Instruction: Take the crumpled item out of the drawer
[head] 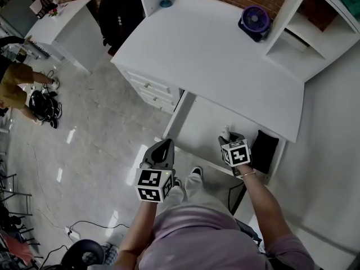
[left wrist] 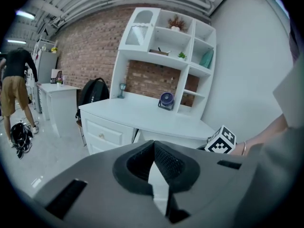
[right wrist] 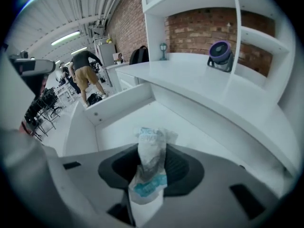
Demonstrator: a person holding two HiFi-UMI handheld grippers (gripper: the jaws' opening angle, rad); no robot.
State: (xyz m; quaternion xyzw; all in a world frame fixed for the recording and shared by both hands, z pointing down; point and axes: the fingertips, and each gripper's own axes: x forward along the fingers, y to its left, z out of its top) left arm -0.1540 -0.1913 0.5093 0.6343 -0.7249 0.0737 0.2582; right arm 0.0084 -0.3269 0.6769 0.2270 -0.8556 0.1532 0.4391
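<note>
Clamping a crumpled wrapper between its jaws, the right gripper reaches into the open drawer; the left gripper, jaws together, hangs outside the drawer's left wall.

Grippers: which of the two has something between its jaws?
The right gripper: its jaws pinch the crumpled wrapper over the open drawer. The left gripper has its jaws together on nothing.

Brightly, evenly lit by ceiling strip lights, at 10 o'clock in right gripper view. Glaring in patches off glossy floor, 9 o'clock in head view. Fisheye-bent, black-cornered in 2 gripper views; blurred up close.
</note>
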